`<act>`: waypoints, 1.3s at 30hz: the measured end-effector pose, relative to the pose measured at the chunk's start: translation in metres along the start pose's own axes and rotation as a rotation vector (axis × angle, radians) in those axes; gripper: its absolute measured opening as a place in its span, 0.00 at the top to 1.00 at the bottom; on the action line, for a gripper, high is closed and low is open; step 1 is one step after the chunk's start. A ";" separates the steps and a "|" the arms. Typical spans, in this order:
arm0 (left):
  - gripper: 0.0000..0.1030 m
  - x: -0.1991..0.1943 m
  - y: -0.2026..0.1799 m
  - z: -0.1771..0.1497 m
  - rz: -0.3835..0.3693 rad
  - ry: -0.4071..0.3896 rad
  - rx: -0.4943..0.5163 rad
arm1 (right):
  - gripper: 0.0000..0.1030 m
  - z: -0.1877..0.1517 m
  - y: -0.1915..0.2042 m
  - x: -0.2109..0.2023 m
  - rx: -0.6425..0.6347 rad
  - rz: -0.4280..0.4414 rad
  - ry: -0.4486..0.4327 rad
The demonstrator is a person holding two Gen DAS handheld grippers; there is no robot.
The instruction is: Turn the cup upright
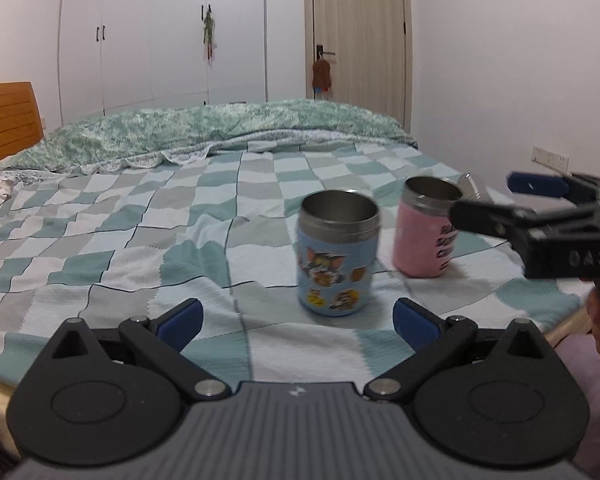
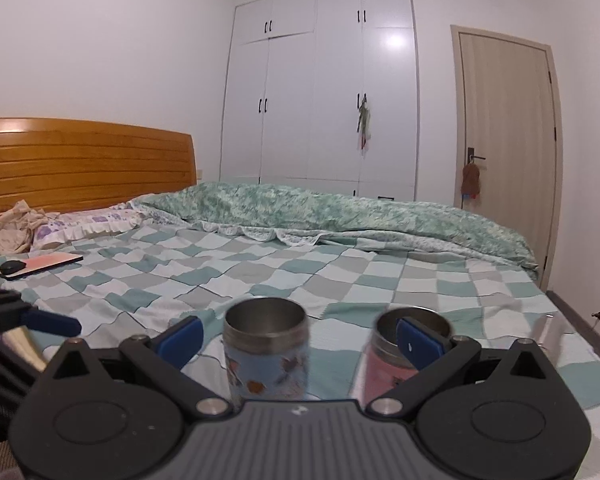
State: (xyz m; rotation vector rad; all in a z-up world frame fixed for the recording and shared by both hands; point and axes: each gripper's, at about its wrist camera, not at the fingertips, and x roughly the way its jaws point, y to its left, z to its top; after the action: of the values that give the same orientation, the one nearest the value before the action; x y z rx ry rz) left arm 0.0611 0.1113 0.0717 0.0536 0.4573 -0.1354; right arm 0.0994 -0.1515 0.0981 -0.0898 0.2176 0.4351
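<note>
Your left tool [image 1: 296, 318] fills the bottom of the left wrist view, its blue-padded fingers [image 1: 180, 318] spread wide and gripping nothing. Just beyond them the blue cartoon cup [image 1: 336, 254] stands mouth-up on the checked bed cover [image 1: 120, 248], near the bed's front edge, so it already looks righted and you can leave it alone. Further toward the front right corner the pink cup [image 1: 422, 232] also stands mouth-up, with your right tool [image 1: 512, 200] reaching in from the right, one finger crossing its rim.

From the right wrist view, your right tool's fingers are wide apart and clamp nothing: the blue cup sits between them, while the right pad [image 2: 418, 342] overlaps the pink cup's mouth; whether it touches the rim, you cannot tell. Both cups read as upright, so the flip seems done.
</note>
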 end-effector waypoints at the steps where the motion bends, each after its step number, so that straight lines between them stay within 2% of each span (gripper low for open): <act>1: 0.00 -0.002 -0.005 -0.002 -0.001 -0.011 -0.010 | 0.00 -0.004 -0.005 -0.009 -0.005 -0.004 -0.004; 7: 0.00 -0.001 -0.035 -0.016 0.025 -0.031 -0.075 | 0.00 -0.033 -0.036 -0.052 -0.009 -0.030 -0.009; 14: 0.00 0.003 -0.063 -0.047 0.064 -0.116 -0.147 | 0.00 -0.076 -0.064 -0.084 -0.007 -0.092 -0.011; 20: 0.00 0.006 -0.094 -0.068 0.104 -0.245 -0.079 | 0.00 -0.107 -0.077 -0.097 0.013 -0.152 -0.038; 27: 0.00 0.013 -0.112 -0.075 0.093 -0.277 -0.014 | 0.00 -0.116 -0.091 -0.106 0.061 -0.204 -0.085; 39: 0.00 0.008 -0.117 -0.080 0.096 -0.311 0.013 | 0.00 -0.116 -0.090 -0.103 0.072 -0.202 -0.094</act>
State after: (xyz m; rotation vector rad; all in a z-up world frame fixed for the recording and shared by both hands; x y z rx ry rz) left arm 0.0160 0.0011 -0.0063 0.0659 0.1430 -0.0512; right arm 0.0249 -0.2906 0.0128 -0.0201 0.1303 0.2289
